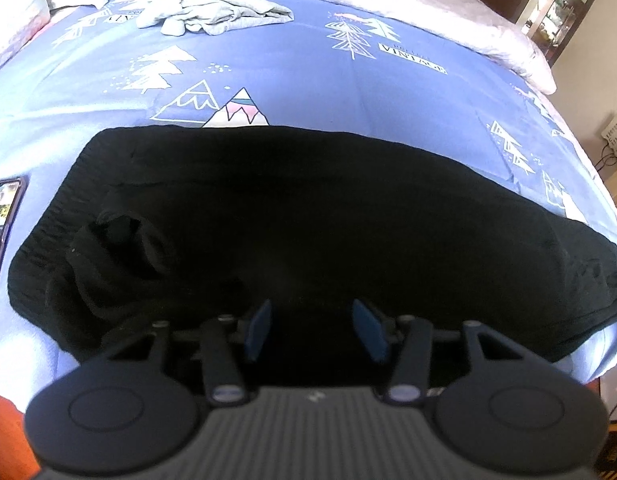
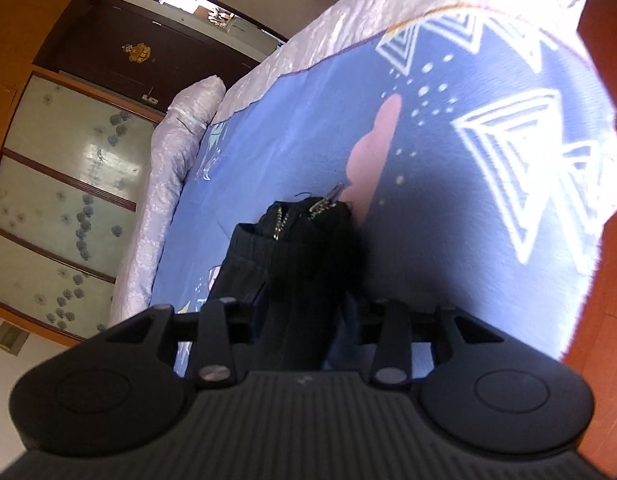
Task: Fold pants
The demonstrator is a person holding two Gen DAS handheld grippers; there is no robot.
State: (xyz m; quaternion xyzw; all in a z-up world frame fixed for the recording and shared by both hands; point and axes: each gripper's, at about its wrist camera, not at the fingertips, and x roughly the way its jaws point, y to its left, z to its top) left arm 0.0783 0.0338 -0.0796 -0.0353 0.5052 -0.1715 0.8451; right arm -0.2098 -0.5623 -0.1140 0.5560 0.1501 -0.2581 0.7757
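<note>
A bed (image 1: 308,80) with a blue sheet printed with white pines and mountains fills the view ahead of both tongs, bordered by a pale quilted cover (image 1: 448,12) along its far and right edges. Black pants (image 1: 308,208) lie stretched across the sheet directly in front of the left tongs (image 1: 316,330), reaching from far to their left, where the ribbed waistband curves round, to far to their right. The left tongs hover low over the near edge of the pants with their blue pads (image 1: 260,328) set apart and nothing between them. The right tongs (image 2: 304,320) are clamped on a bunched fold of the pants (image 2: 300,264), which rises between the two fingers; a metal zipper (image 2: 326,200) shows at the tip of that fold, just ahead of the tongs. Beyond the left tongs, at the far side of the bed and slightly to their left, sits a crumpled heap of light grey clothing (image 1: 212,14). A phone (image 1: 2,216) lies on the sheet far to the left tongs' left, just beside the waistband. A dark wooden door (image 2: 140,48) stands beyond the bed, up and to the left of the right tongs.
</note>
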